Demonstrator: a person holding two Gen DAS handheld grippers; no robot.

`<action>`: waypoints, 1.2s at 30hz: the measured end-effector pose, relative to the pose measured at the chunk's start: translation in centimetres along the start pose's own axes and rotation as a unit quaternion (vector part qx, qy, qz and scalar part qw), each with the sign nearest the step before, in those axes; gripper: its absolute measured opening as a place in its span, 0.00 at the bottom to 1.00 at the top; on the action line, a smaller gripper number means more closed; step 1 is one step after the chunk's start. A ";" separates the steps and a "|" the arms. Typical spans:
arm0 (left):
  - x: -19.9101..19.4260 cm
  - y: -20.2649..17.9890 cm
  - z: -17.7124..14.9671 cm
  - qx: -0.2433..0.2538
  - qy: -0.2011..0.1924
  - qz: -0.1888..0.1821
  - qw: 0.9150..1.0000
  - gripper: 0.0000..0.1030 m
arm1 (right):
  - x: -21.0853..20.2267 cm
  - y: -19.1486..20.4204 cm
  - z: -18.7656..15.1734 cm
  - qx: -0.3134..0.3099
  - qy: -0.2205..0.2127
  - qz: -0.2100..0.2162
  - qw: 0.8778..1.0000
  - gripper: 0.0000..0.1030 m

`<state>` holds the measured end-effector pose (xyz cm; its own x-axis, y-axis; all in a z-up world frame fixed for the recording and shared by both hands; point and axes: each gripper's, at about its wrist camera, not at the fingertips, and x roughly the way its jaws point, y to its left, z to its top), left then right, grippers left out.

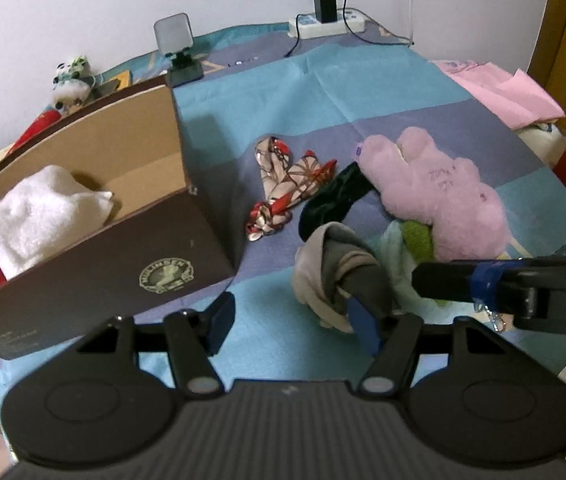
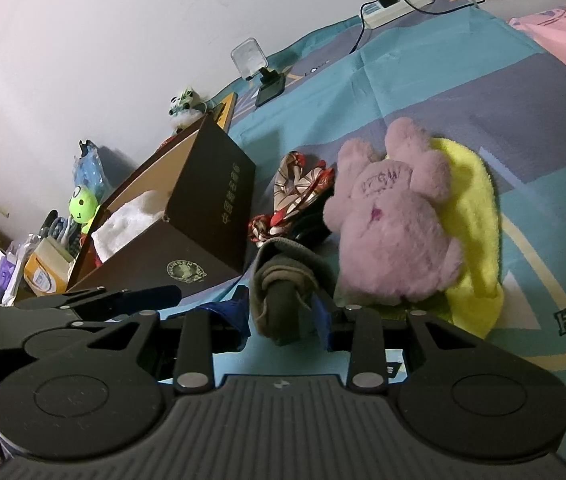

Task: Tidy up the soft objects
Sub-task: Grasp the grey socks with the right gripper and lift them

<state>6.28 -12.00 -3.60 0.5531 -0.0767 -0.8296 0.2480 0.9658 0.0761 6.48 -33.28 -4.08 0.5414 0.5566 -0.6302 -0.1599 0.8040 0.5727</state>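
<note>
pink plush toy (image 1: 439, 192), brown box (image 1: 115, 268)

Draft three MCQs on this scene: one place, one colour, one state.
1. Where is the white towel?
A. in the brown box
B. on the floor
C. hanging on the wall

2. What colour is the plush toy?
A. green
B. pink
C. black

3. The black charger is:
A. plugged into the power strip
B. lying in the box
C. dangling off the bed

Key:
1. A: the towel sits between the box walls.
2. B: its fur is pale pink in both views.
3. A: it stands upright in the strip's socket, with its cable trailing onto the sheet.
</note>
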 end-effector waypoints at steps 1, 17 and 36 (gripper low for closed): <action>0.2 -0.1 0.1 0.000 0.004 0.003 1.000 0.66 | 0.0 -0.1 0.1 0.000 0.000 0.001 1.000 0.17; 1.7 0.6 -0.1 -0.017 0.037 0.029 0.999 0.67 | 1.5 0.4 0.3 -0.004 0.018 0.006 1.000 0.17; 2.8 1.4 -1.8 -0.050 -0.002 -0.086 0.995 0.67 | 3.5 0.9 0.5 -0.014 0.014 -0.031 0.999 0.17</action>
<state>6.77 -10.39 -6.81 0.5126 -0.2444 -0.8231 0.2596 0.9579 -0.1228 8.64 -30.73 -5.55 0.5274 0.5109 -0.6788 -0.1495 0.8423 0.5178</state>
